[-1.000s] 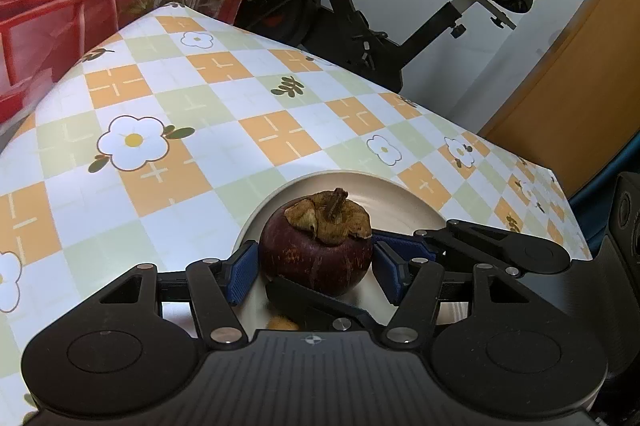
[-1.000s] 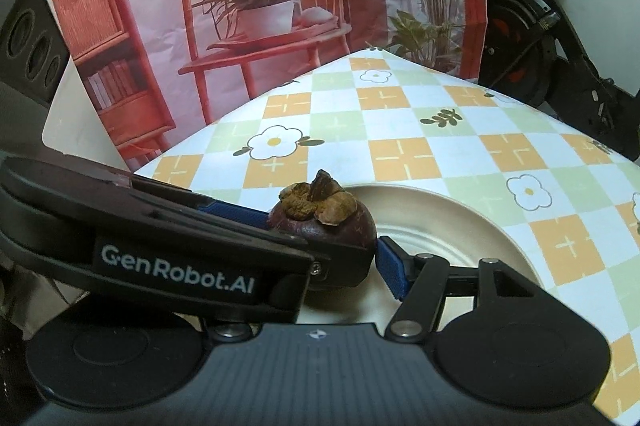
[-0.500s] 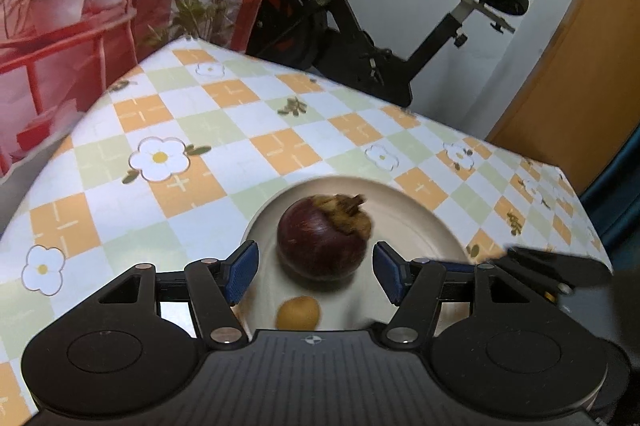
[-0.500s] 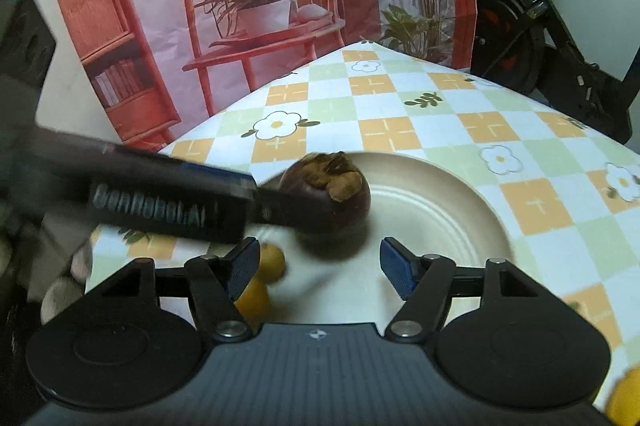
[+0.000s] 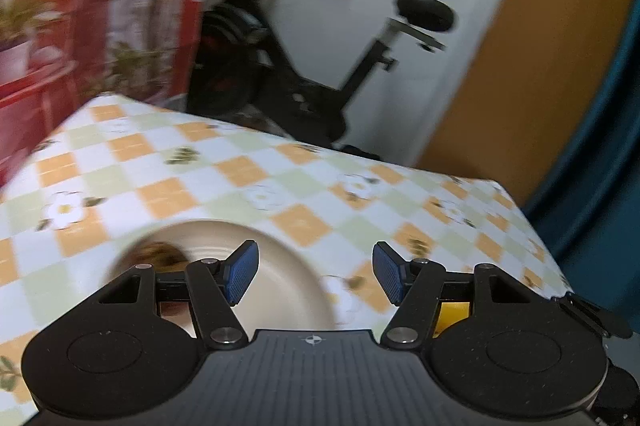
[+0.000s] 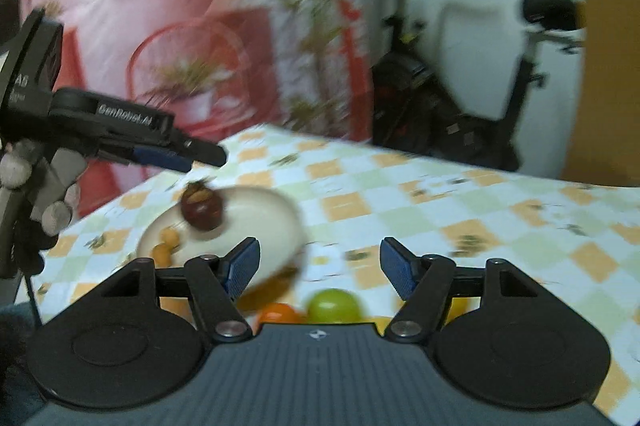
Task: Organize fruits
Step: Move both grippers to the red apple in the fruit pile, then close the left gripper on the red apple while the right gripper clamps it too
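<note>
Mangosteen (image 6: pixel 201 211) sits plated; both my grippers, left (image 5: pixel 316 276) and right (image 6: pixel 320 266), gape empty, so next I reach for the near green fruit (image 6: pixel 334 306).

Checkered floral tablecloth (image 5: pixel 240 181) on table; black exercise bike (image 5: pixel 304 81) behind; red plant-print backdrop (image 6: pixel 160 5) left.

we see a glossy cream plate (image 6: pixel 276 209), a smooth printed tablecloth (image 5: pixel 240 169), matt black plastic on the right gripper (image 6: pixel 320 266), with ribbed blue pads (image 6: pixel 240 268).
</note>
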`<state>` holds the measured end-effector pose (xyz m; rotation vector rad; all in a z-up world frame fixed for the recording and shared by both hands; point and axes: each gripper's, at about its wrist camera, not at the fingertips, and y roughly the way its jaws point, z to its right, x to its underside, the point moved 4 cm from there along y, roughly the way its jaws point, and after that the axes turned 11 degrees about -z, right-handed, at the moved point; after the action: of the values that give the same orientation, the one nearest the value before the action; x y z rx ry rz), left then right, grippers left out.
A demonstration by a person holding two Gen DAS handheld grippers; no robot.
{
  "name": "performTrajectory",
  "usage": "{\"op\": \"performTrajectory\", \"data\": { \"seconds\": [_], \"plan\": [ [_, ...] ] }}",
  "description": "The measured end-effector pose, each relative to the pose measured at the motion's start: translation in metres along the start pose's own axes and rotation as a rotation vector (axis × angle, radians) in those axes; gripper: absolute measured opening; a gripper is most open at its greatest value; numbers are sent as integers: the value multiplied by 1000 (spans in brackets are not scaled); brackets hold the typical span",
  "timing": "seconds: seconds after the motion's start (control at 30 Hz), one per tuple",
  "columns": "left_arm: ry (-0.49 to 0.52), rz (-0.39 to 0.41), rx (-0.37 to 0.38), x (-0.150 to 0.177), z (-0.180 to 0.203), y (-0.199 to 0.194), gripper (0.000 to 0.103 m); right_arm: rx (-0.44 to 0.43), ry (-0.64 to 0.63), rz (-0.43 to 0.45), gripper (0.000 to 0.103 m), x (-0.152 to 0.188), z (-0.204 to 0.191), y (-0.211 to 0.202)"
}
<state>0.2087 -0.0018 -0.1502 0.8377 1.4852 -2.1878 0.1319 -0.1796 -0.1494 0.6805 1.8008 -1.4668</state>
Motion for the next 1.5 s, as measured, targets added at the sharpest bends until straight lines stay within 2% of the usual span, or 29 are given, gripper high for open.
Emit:
{"op": "performTrajectory", "data": {
  "seconds": [0.17, 0.33, 0.43, 0.53, 0.63, 0.73, 1.0, 1.5],
  "plan": [
    [88, -31, 65, 5, 49, 12, 65, 119, 104, 70, 70, 24, 36, -33],
    [160, -77, 112, 21, 80, 25, 64, 202, 159, 45, 70, 55, 59, -43],
    [189, -107, 126, 31, 96, 33, 64, 199, 180, 27, 70, 64, 65, -41],
    [219, -121, 144, 36, 106, 36, 55, 212, 167, 13, 70, 62, 64, -38],
    [258, -137, 161, 42, 117, 40, 51, 205, 176, 2, 70, 69, 67, -37],
    [278, -158, 180, 45, 129, 49, 51, 213, 161, -41, 69, 75, 67, -29],
    [297, -219, 191, 55, 144, 76, 51, 293, 5, -122, 69, 84, 50, -9],
    [274, -249, 228, 53, 152, 92, 52, 282, -9, -157, 67, 76, 60, 17]
  ]
}}
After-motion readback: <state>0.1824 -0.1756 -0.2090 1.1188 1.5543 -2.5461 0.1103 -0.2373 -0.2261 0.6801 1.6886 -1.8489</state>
